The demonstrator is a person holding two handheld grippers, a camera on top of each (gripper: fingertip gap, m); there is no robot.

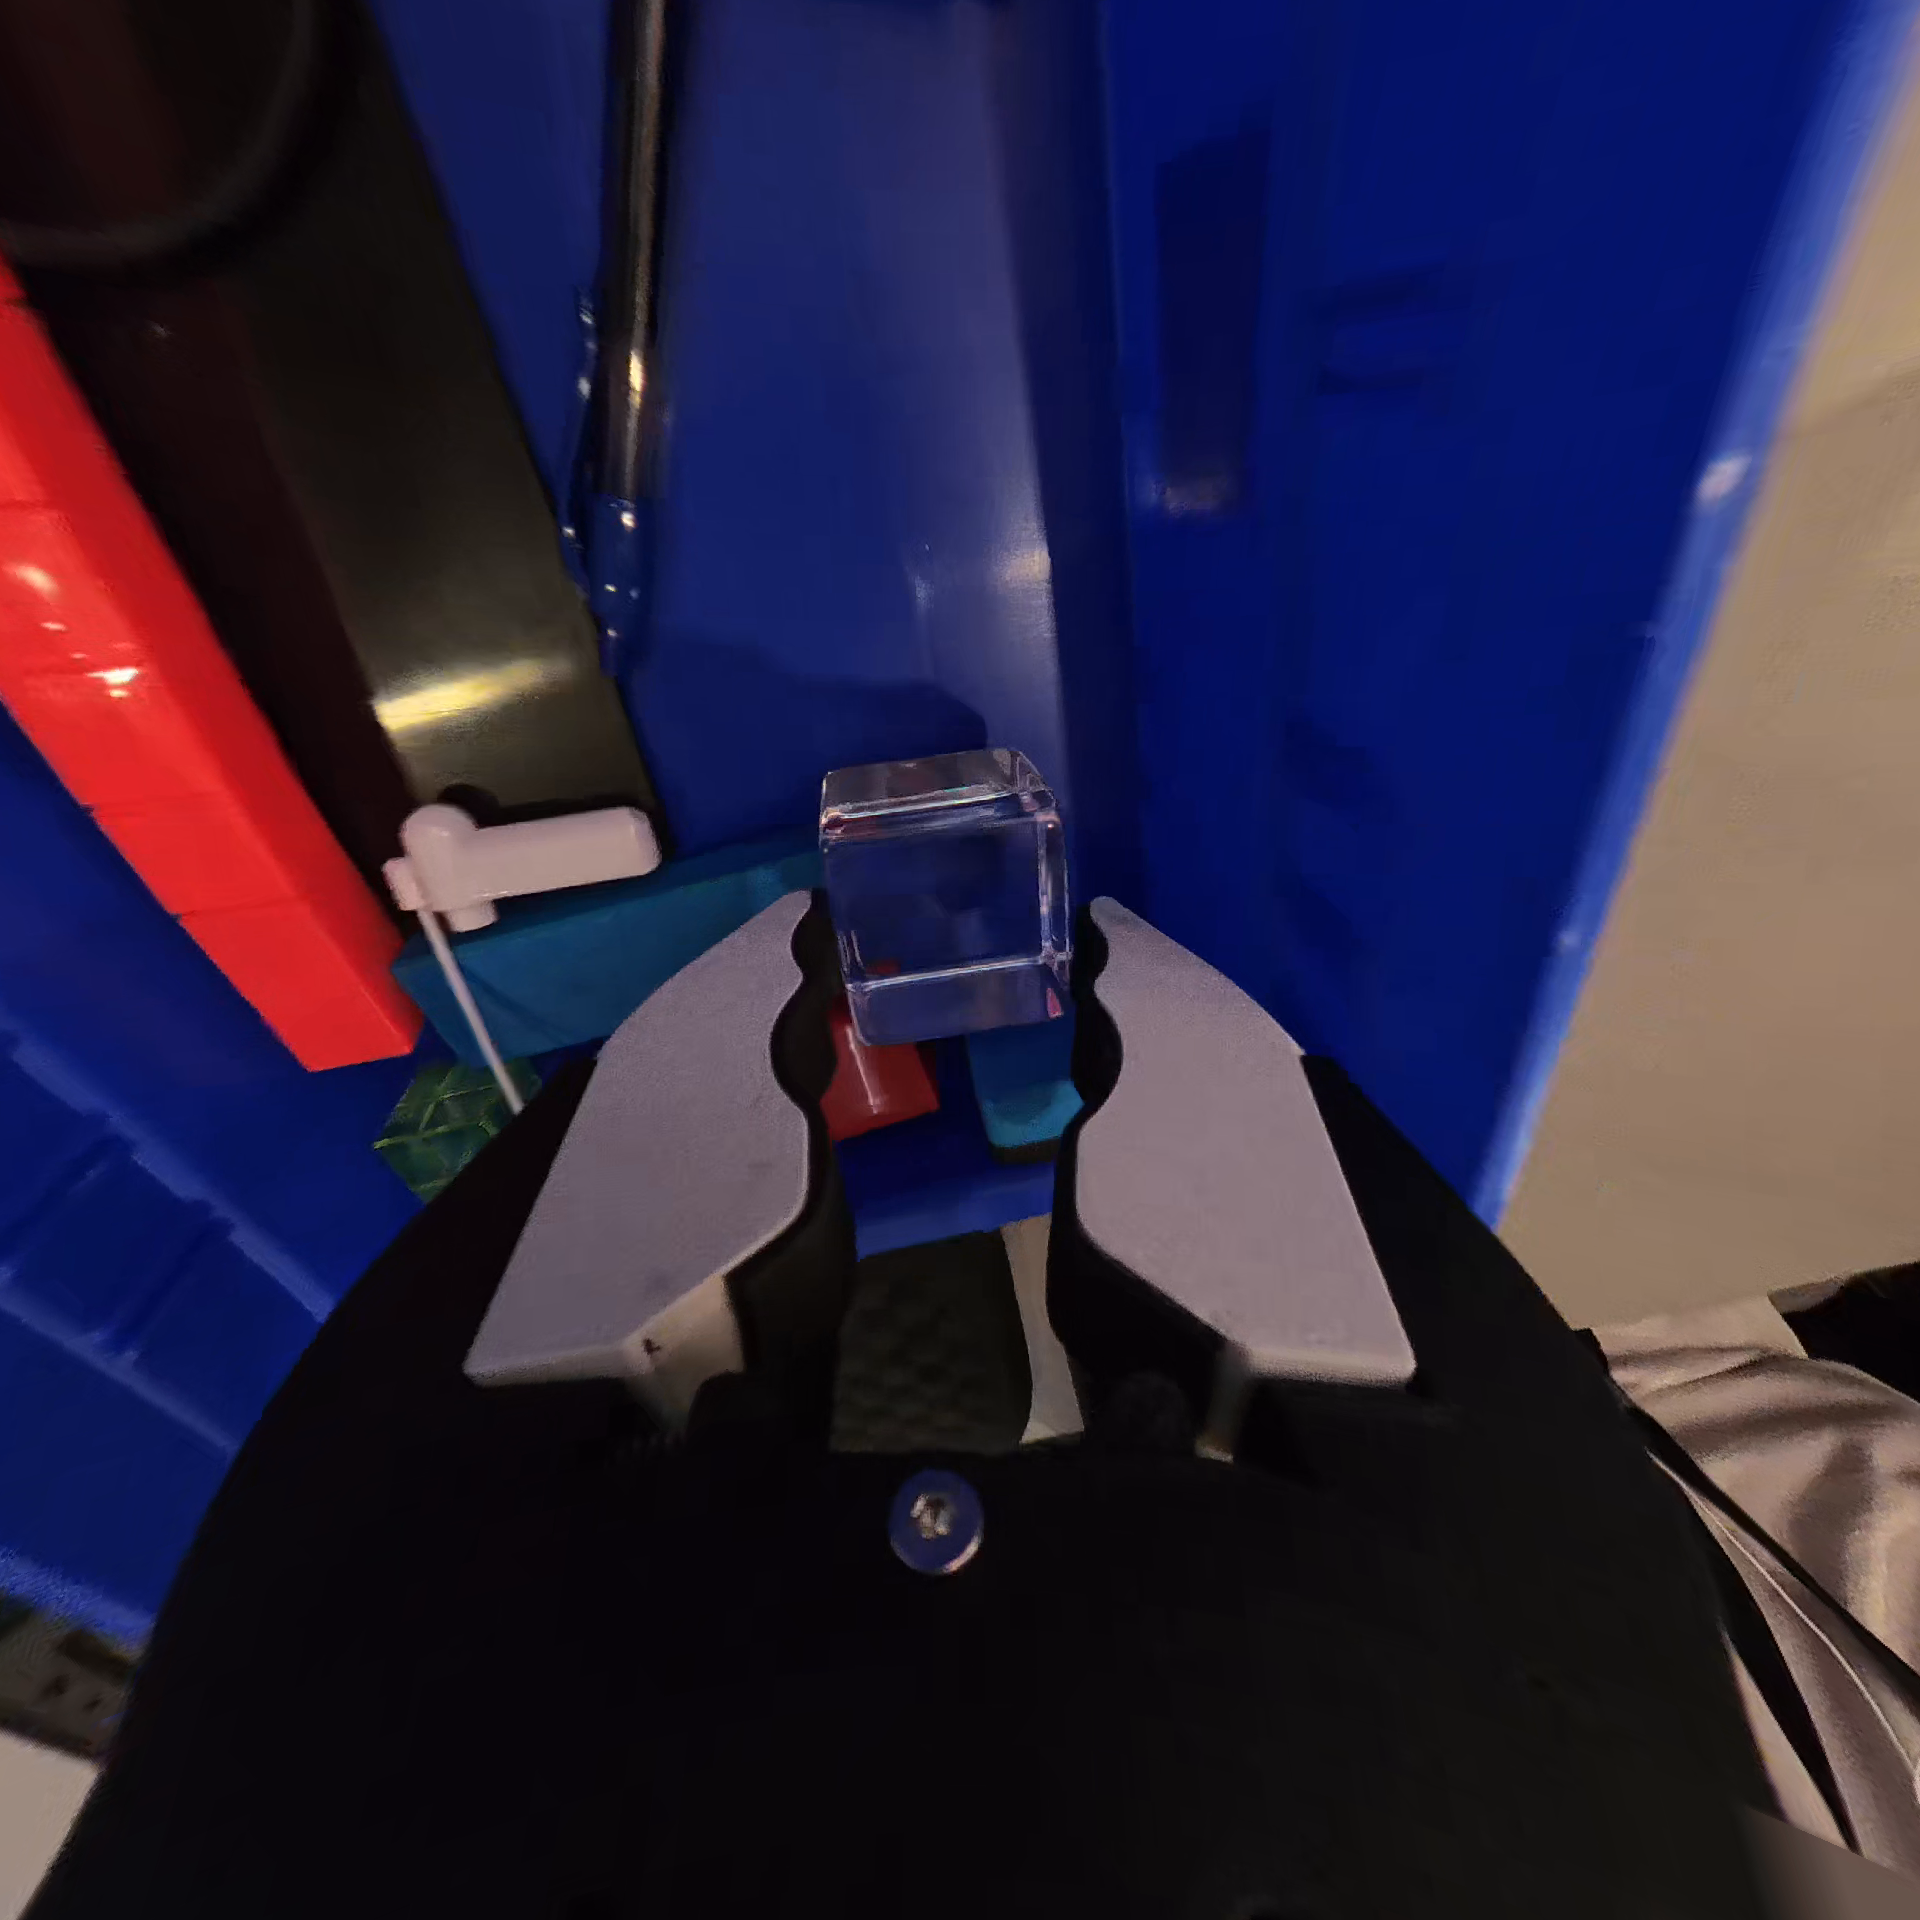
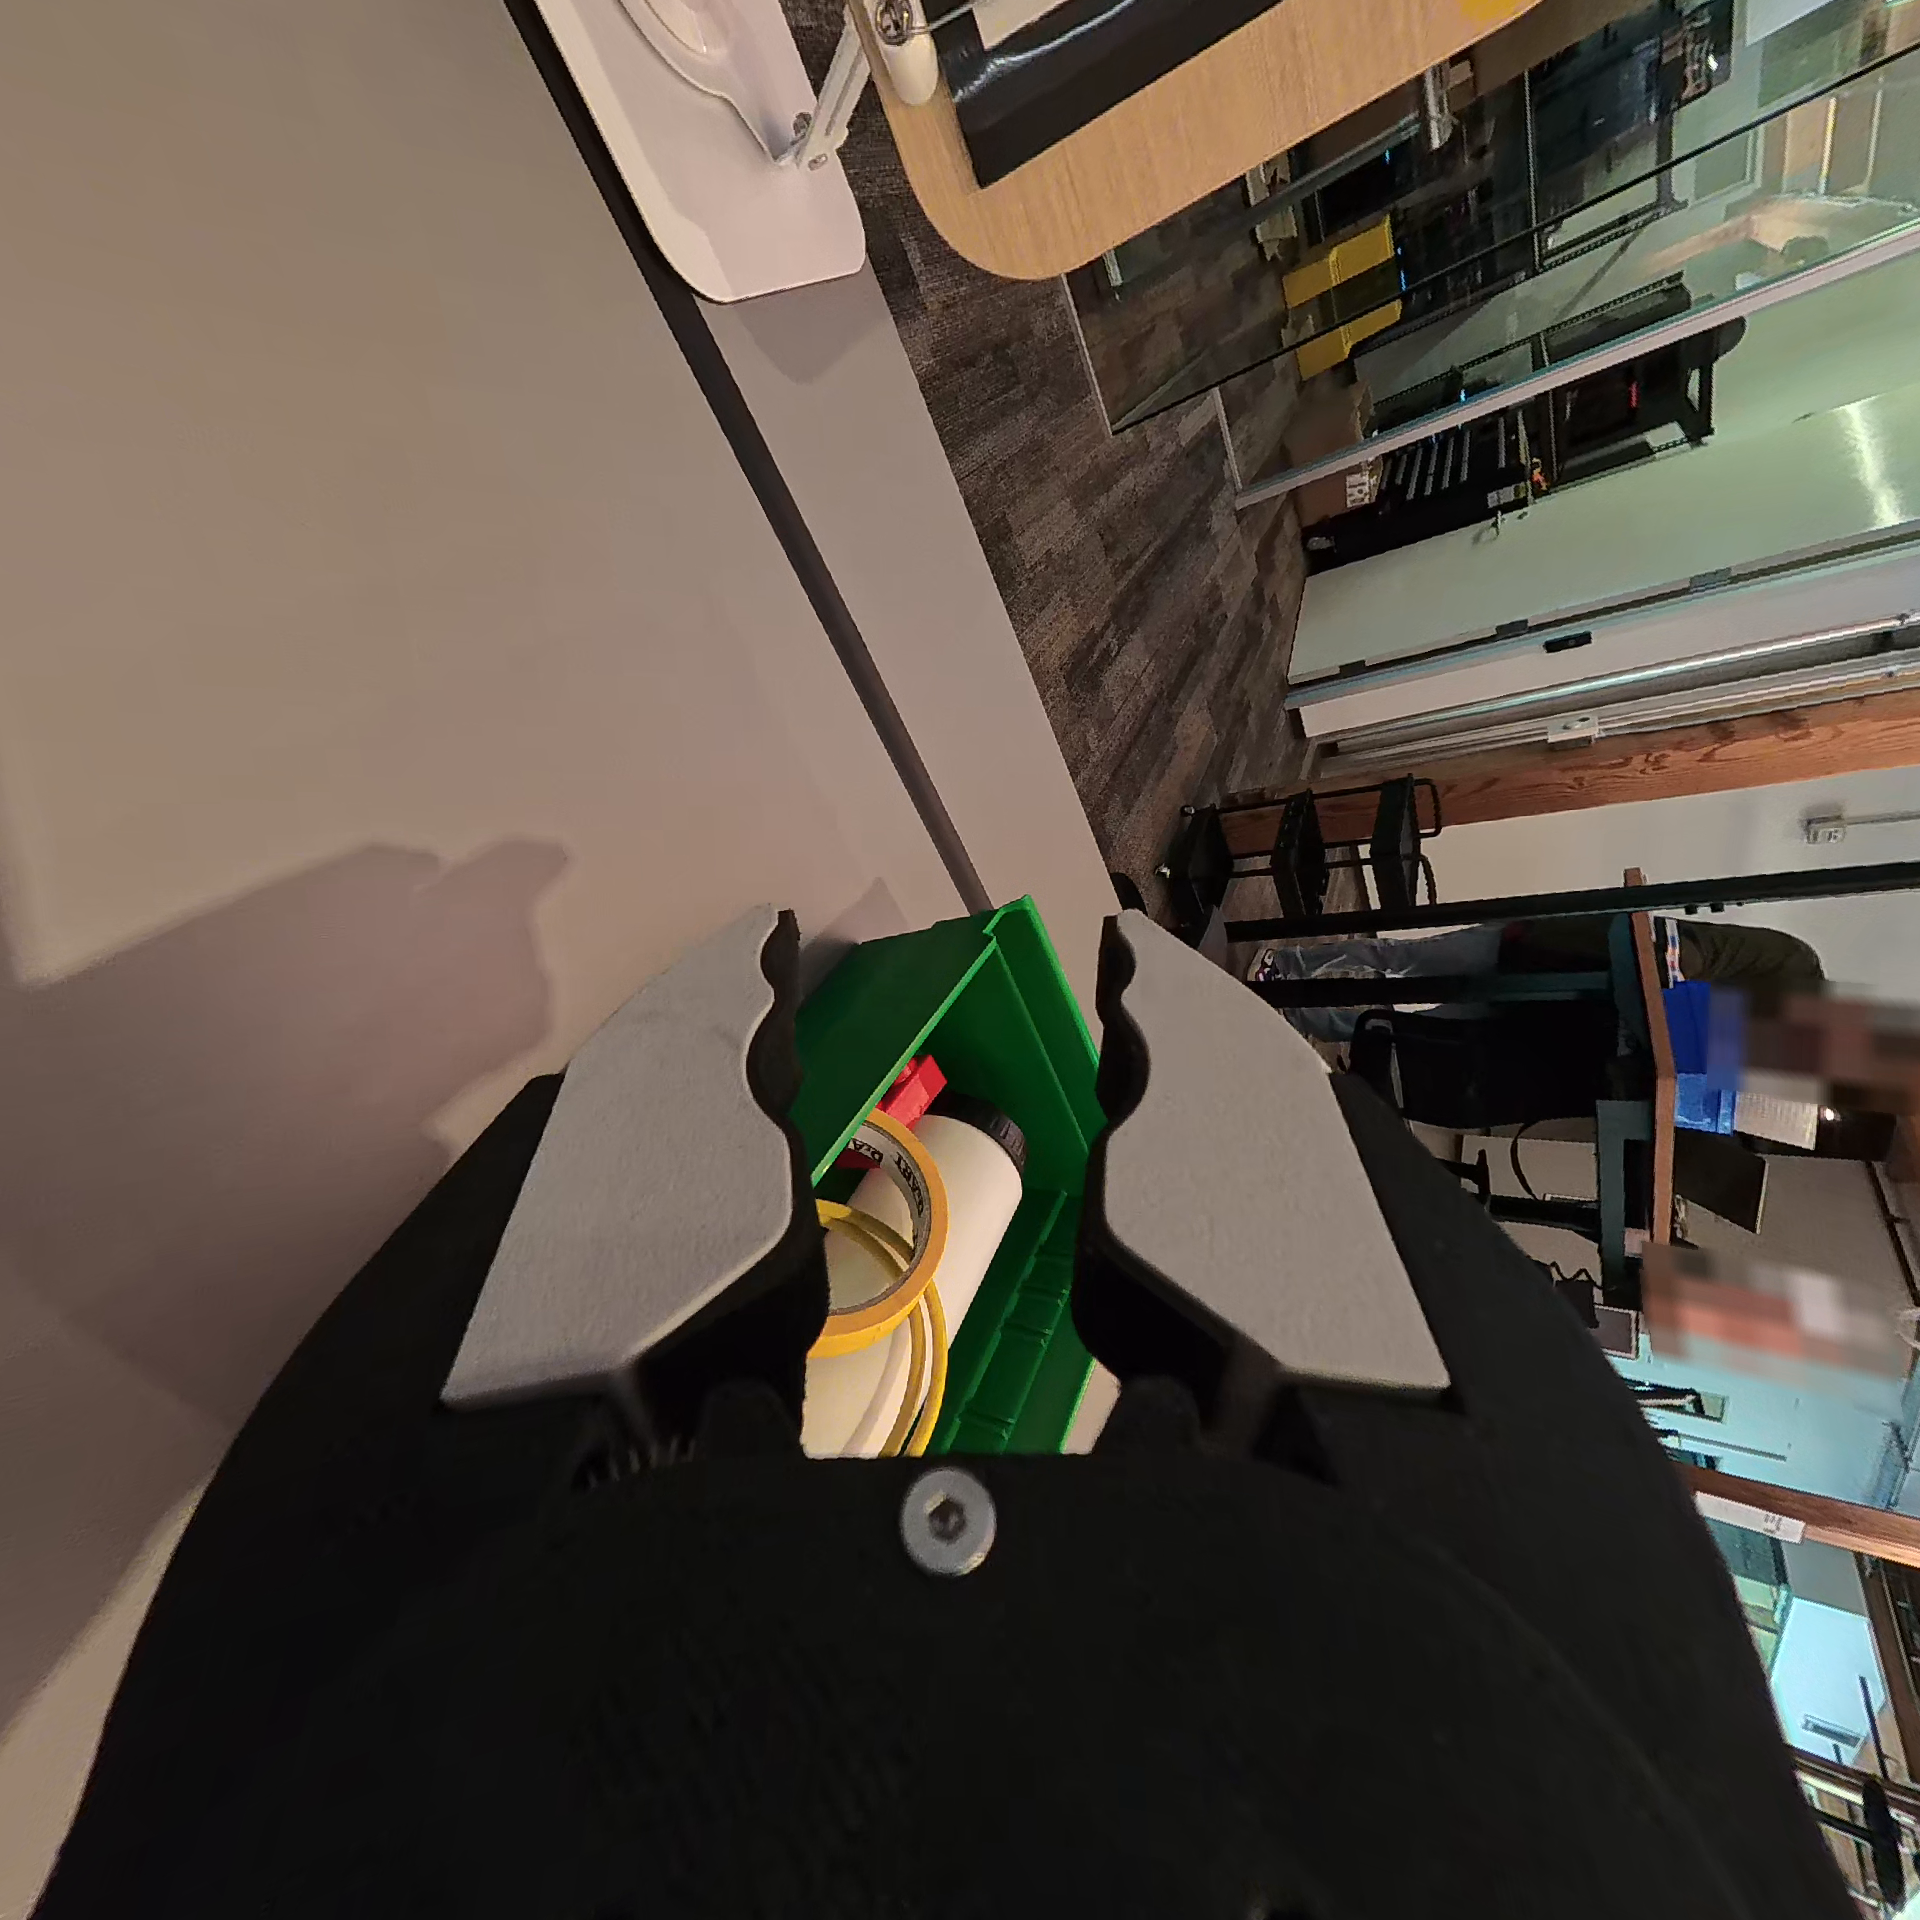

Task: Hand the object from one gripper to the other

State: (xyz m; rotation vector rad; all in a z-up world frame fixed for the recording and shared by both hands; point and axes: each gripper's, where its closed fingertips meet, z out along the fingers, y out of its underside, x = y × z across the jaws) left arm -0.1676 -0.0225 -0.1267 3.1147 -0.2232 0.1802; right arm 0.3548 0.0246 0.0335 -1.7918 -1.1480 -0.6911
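A clear plastic cube sits between the fingertips of my left gripper. Both black pads touch its sides, so the gripper is shut on it. The cube is inside a blue bin, just above a red block and teal blocks. My right gripper is open and empty, with nothing between its grey fingers. It hangs over a green bin. Neither gripper shows in the other's view.
The blue bin also holds a long red bar, a white plastic piece and a green item. The green bin holds yellow tape rolls, a white cylinder and a red block. A light table lies left.
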